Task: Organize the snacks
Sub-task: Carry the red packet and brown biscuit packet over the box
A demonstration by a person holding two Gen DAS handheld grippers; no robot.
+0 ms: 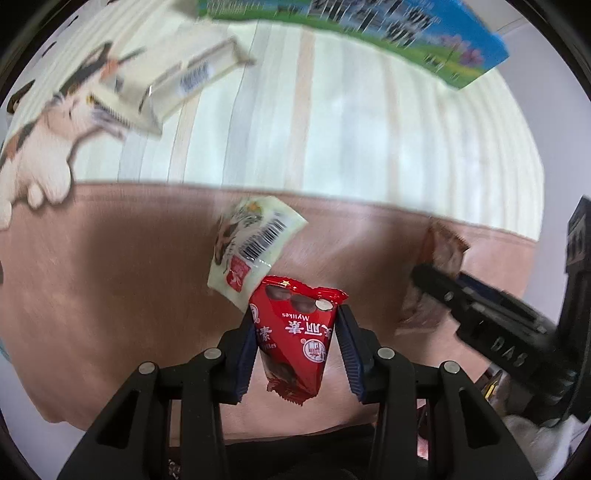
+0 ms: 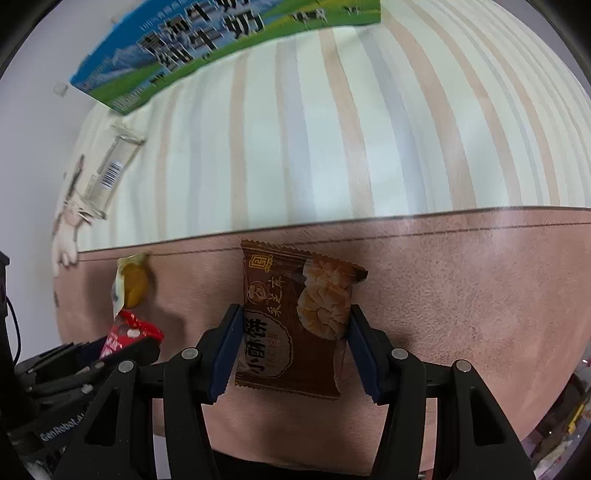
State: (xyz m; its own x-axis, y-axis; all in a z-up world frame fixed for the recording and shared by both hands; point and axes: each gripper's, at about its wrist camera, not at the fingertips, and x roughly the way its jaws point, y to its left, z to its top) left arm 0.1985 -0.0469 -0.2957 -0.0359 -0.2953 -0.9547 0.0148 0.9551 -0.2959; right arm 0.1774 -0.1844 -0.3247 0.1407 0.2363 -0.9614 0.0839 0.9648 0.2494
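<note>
Left claw (image 1: 295, 328) of mine pinches a red snack pack (image 1: 295, 332), right claw (image 2: 293, 343) pinches a brown pastry pack (image 2: 295, 317), both over the pink cloth's (image 2: 461, 295) striped edge

Red Mylikes packet (image 1: 295, 339) upright, pinched. Brown pastry packet (image 2: 295, 317) upright, pinched. Cream barcode packet (image 1: 255, 243) on pink surface.

four snack packets (image 1: 291, 328), one milk carton (image 1: 369, 33), two grippers (image 1: 295, 332)

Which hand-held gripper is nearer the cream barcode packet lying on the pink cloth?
Left. The left hand-held gripper, holding the red packet, sits just below the cream packet; the right hand-held gripper is farther right.
</note>
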